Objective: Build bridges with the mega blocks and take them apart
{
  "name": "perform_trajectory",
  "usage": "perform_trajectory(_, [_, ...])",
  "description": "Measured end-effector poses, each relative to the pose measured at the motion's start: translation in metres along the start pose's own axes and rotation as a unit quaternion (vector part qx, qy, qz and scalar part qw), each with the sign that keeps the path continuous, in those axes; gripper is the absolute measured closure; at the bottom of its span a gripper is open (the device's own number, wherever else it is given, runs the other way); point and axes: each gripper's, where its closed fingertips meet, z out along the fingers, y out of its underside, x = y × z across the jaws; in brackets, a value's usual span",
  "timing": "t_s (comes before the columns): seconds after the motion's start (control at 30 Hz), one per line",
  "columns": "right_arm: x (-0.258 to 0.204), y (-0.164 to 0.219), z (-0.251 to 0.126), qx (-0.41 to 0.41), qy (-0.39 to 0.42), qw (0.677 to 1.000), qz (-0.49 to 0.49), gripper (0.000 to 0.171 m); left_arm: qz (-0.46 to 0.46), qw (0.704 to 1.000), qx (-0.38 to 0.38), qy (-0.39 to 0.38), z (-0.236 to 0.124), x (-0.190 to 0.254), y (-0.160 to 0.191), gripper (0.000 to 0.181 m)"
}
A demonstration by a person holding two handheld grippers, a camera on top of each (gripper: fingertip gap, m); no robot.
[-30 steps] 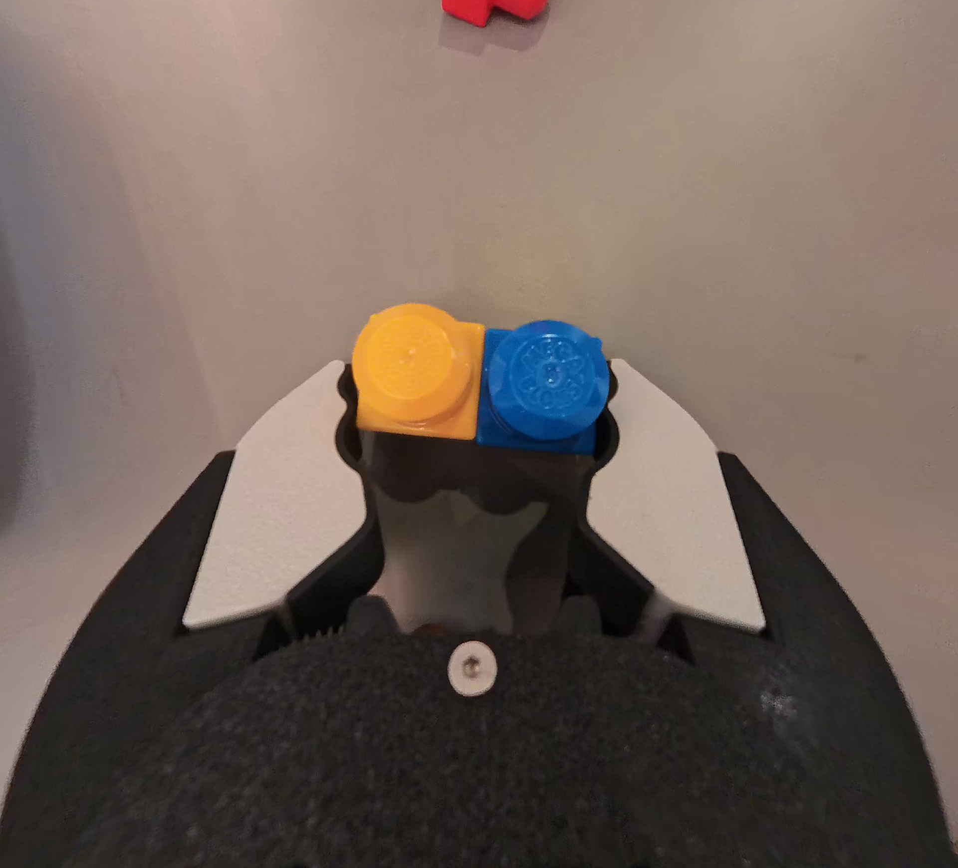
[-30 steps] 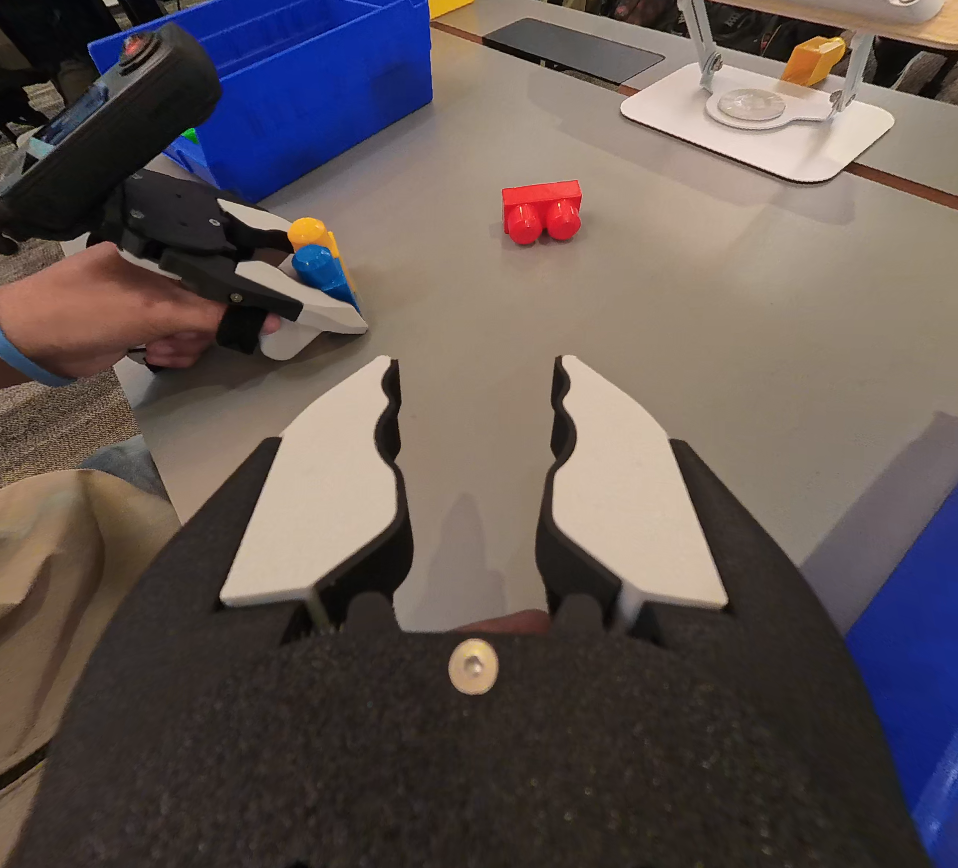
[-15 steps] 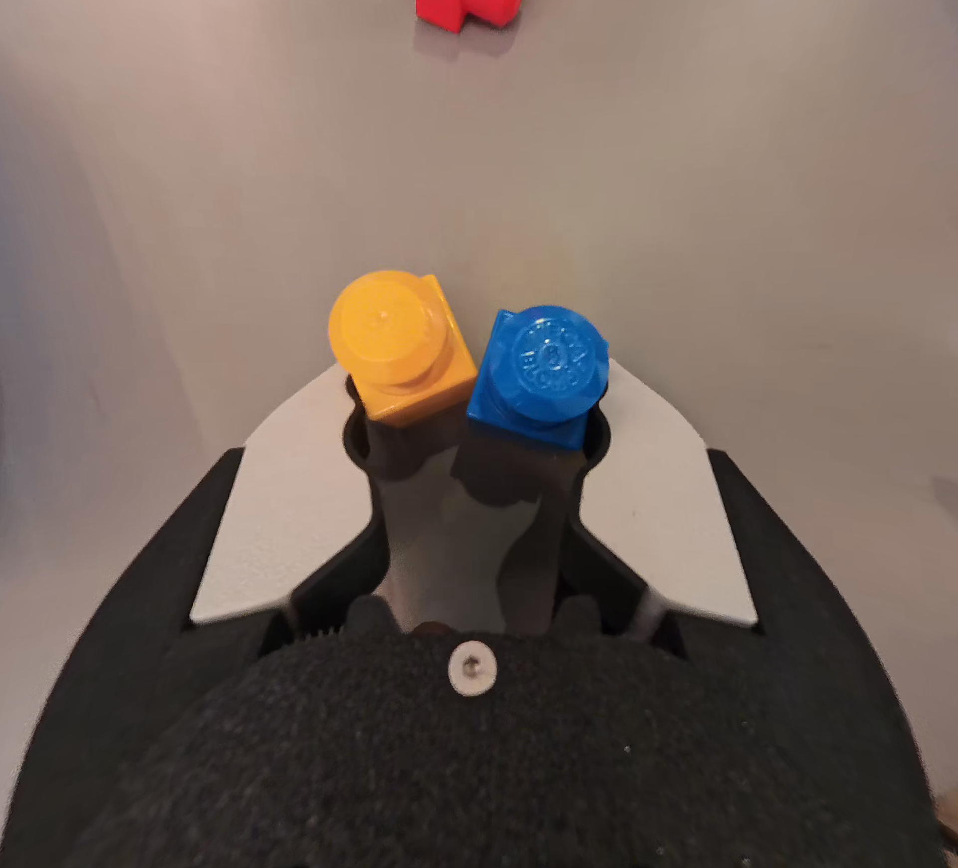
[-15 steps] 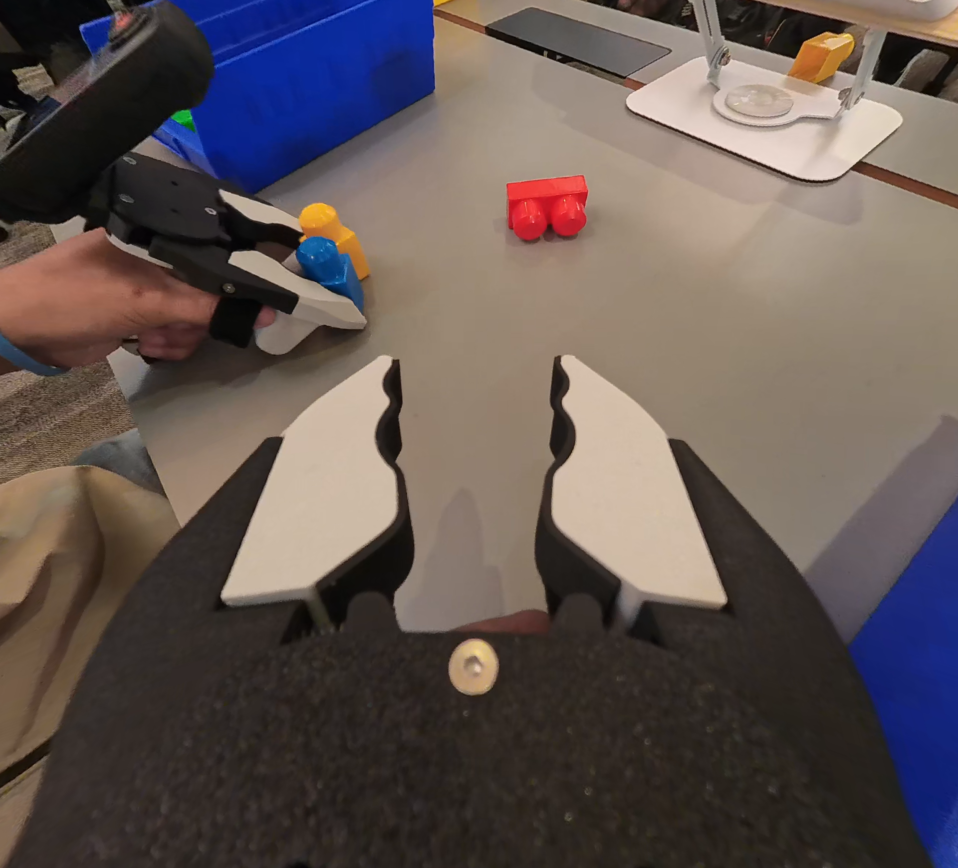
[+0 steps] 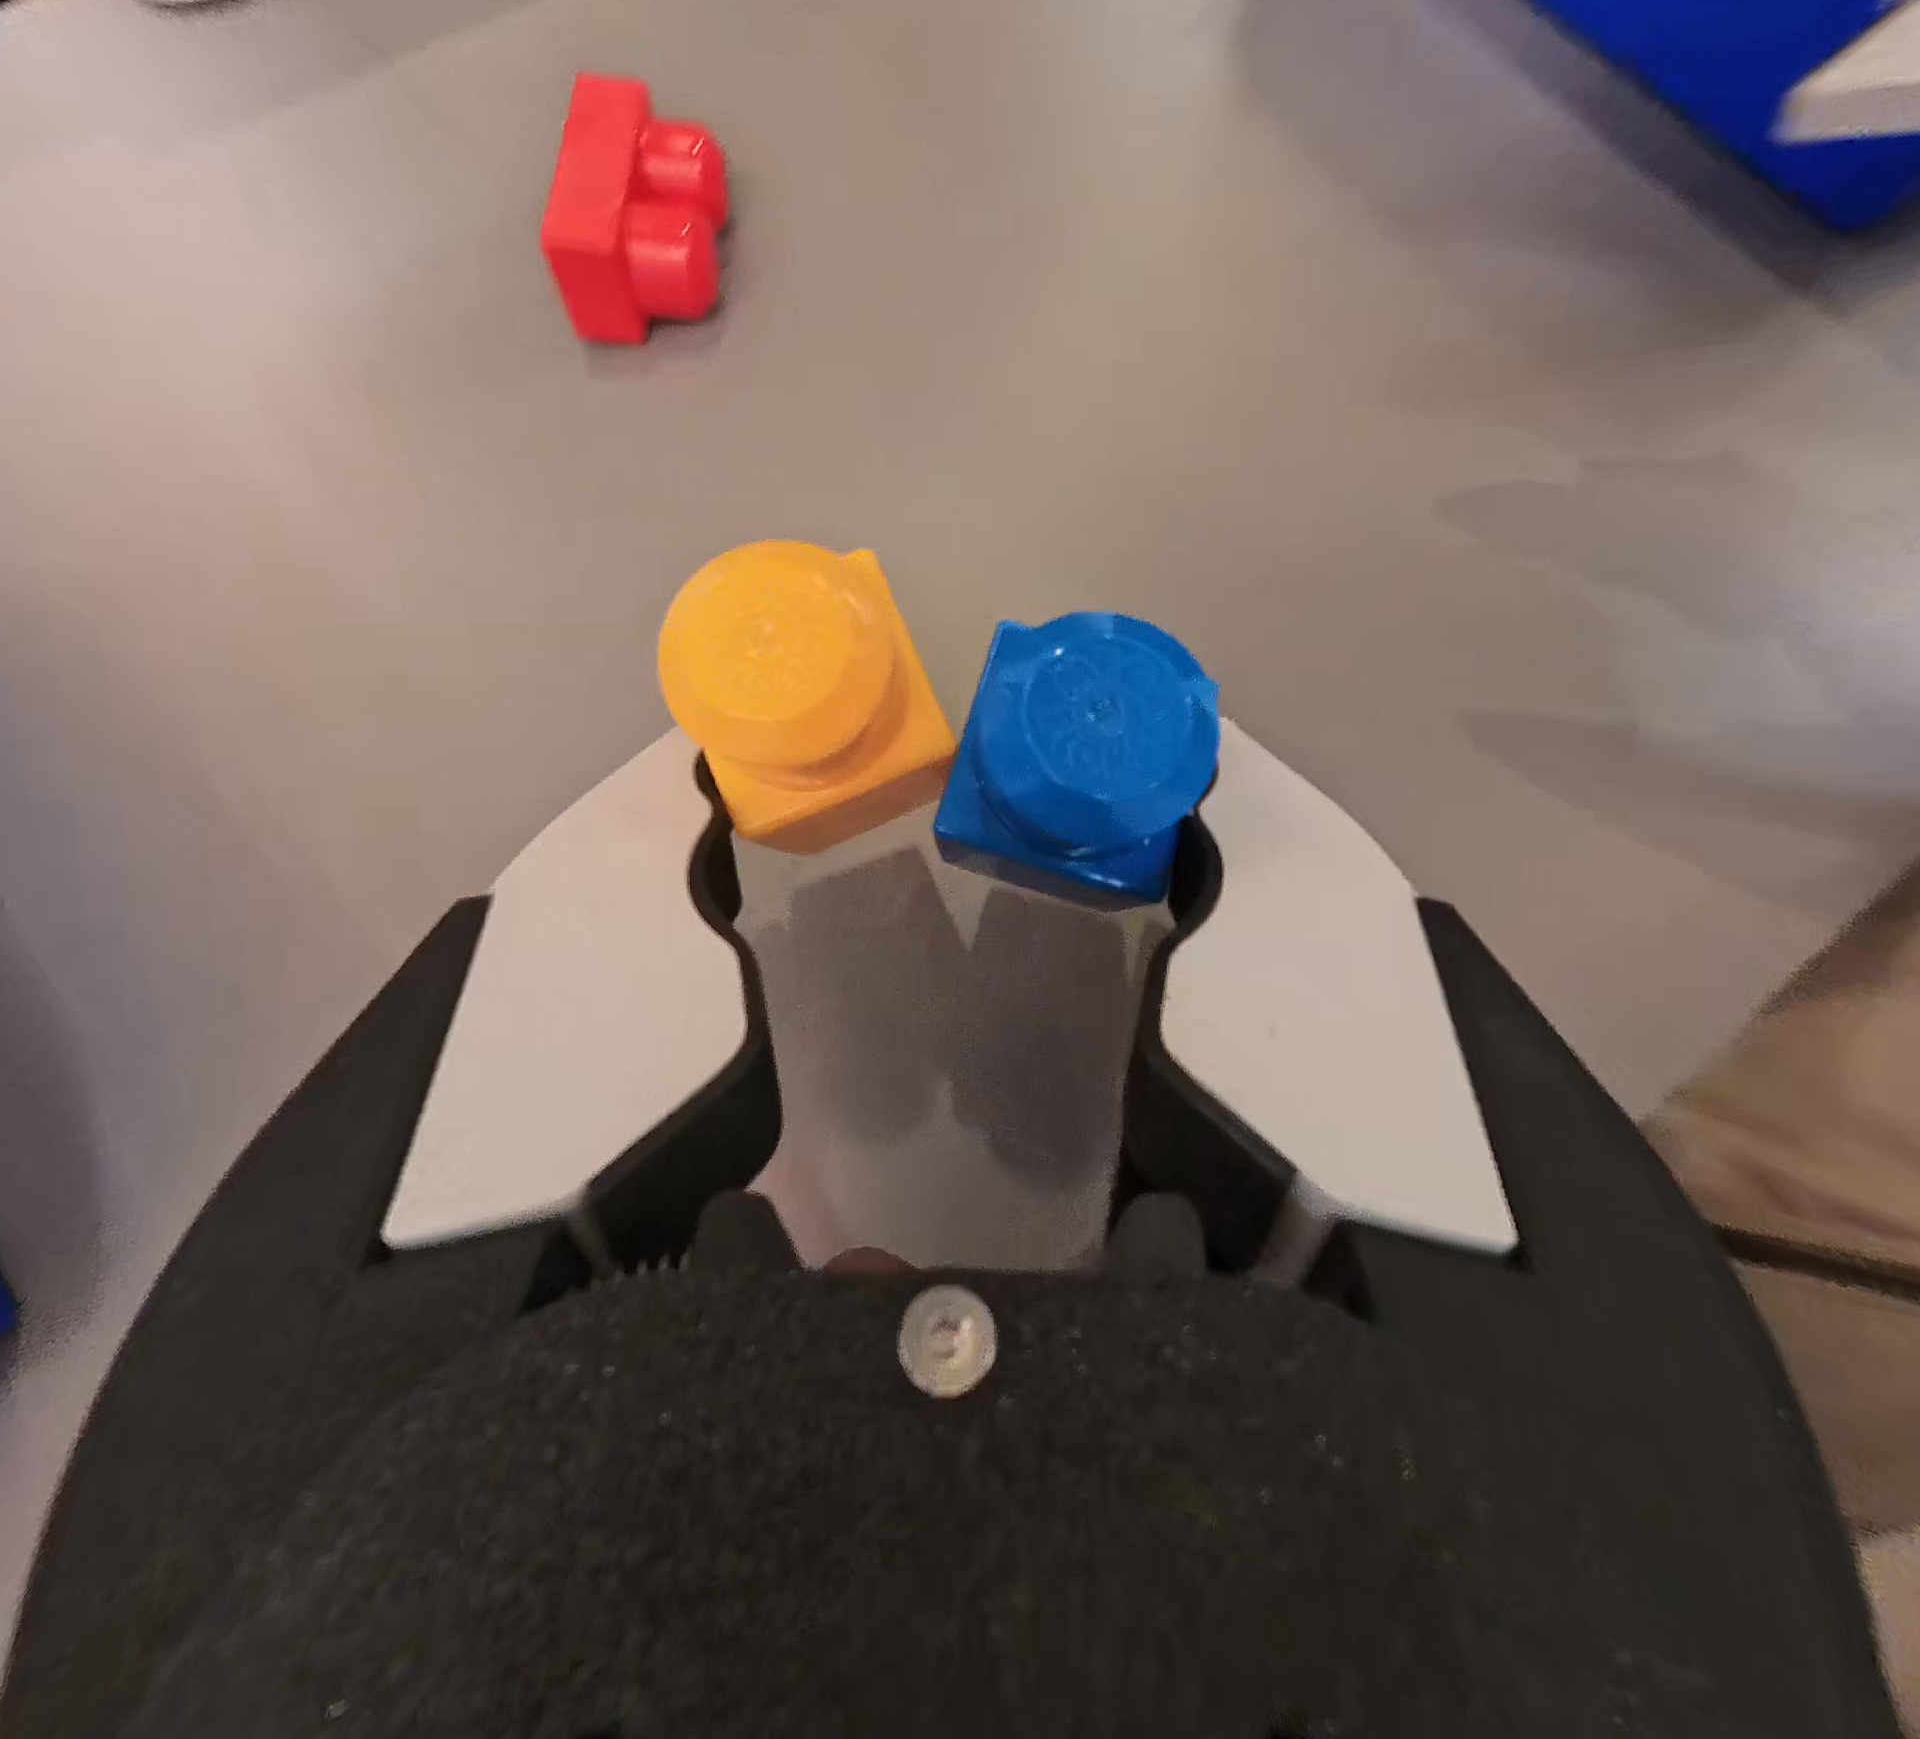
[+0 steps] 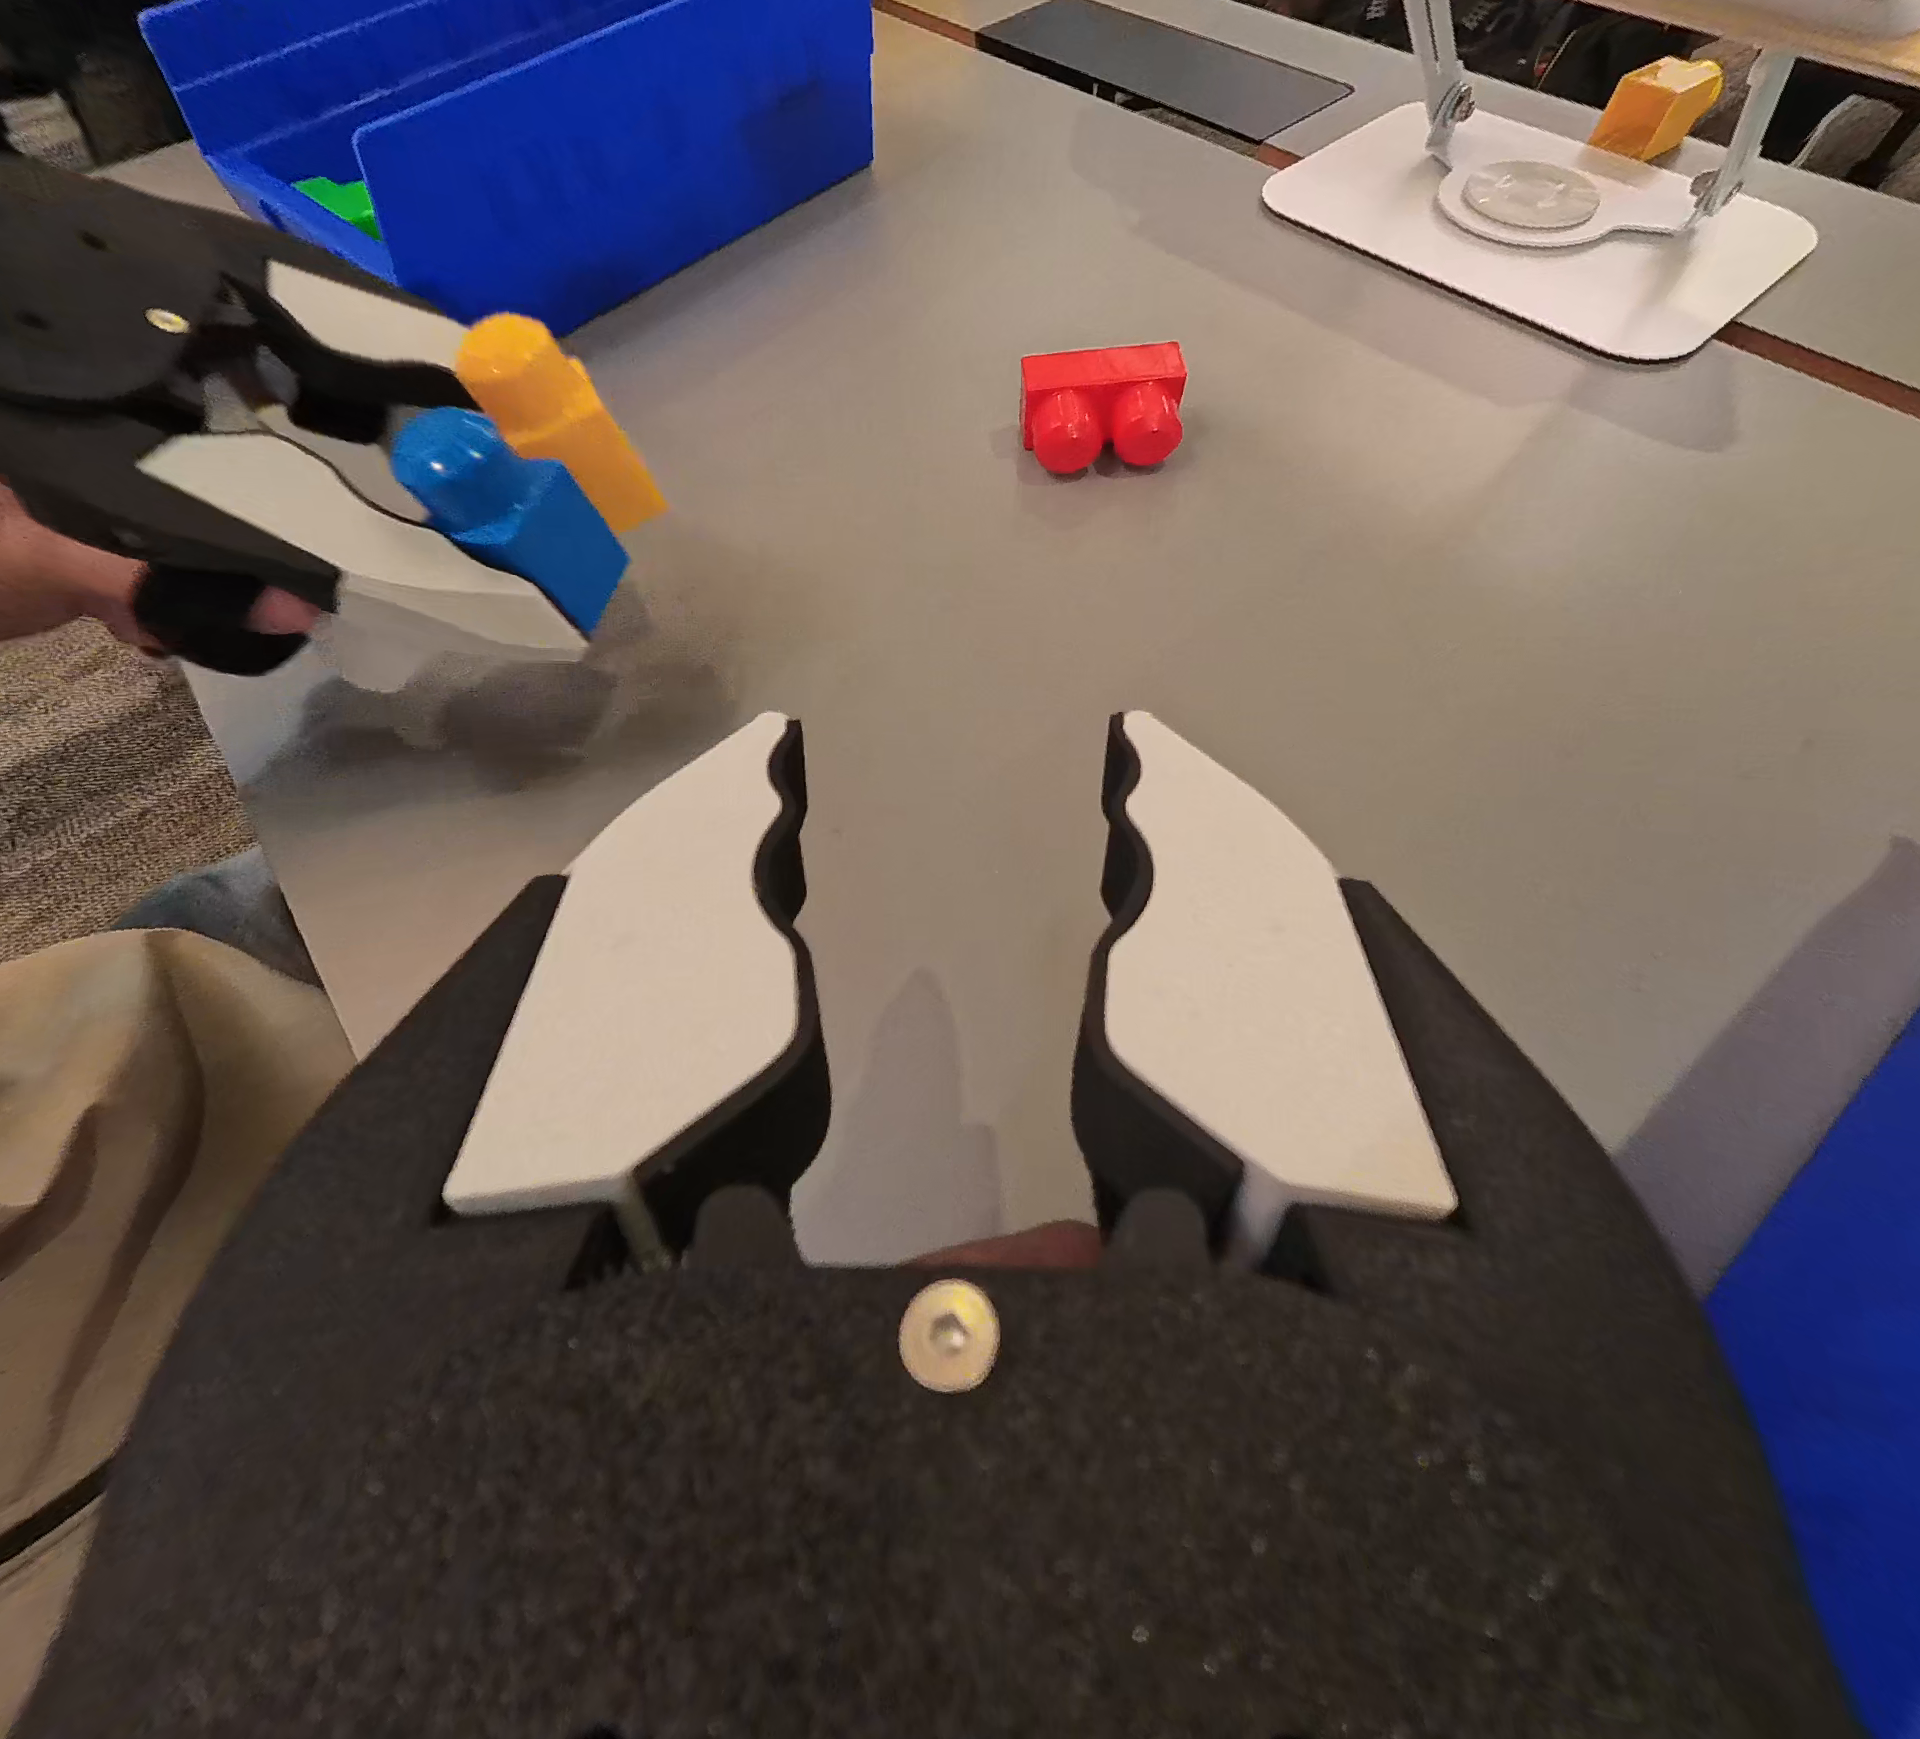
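Left wrist view | left gripper (image 5: 956, 785) pinches orange block (image 5: 800, 697) and blue block (image 5: 1081, 754), frame centre | red block (image 5: 629, 209) upper left | right gripper (image 6: 951, 790) spread wide, empty

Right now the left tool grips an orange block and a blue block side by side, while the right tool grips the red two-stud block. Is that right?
Not quite. The right tool is open and empty; the red two-stud block lies on the grey table, as the right wrist view shows. The left tool does grip the orange block and blue block.

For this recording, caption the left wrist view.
Left hand-held gripper pinching a yellow block and blue block above the grey table, red block beyond.
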Motion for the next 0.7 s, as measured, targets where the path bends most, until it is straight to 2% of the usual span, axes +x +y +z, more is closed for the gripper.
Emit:
perform_trajectory(0.13, [-0.002,0.002,0.003,-0.004,-0.001,1.000,-0.002,0.116,0.040,0.999,0.014,0.020,-0.013,0.006,-0.005,0.100])
perform_trajectory(0.3, [-0.010,0.005,0.012,-0.010,-0.018,1.000,0.001,0.116,0.063,0.997,0.005,0.033,-0.011,0.009,0.006,0.100])
perform_trajectory(0.53, [-0.015,0.012,0.024,-0.029,-0.016,0.999,-0.011,0.116,-0.019,0.996,-0.081,0.025,0.017,-0.002,0.036,0.100])
perform_trajectory(0.63, [-0.018,0.013,0.030,-0.039,-0.014,0.999,-0.018,0.116,-0.023,0.996,-0.075,0.051,0.021,0.005,0.035,0.100])
perform_trajectory(0.7, [-0.017,0.013,0.031,-0.047,-0.006,0.999,-0.027,0.116,-0.018,0.996,-0.083,0.036,0.024,-0.002,0.038,0.100])
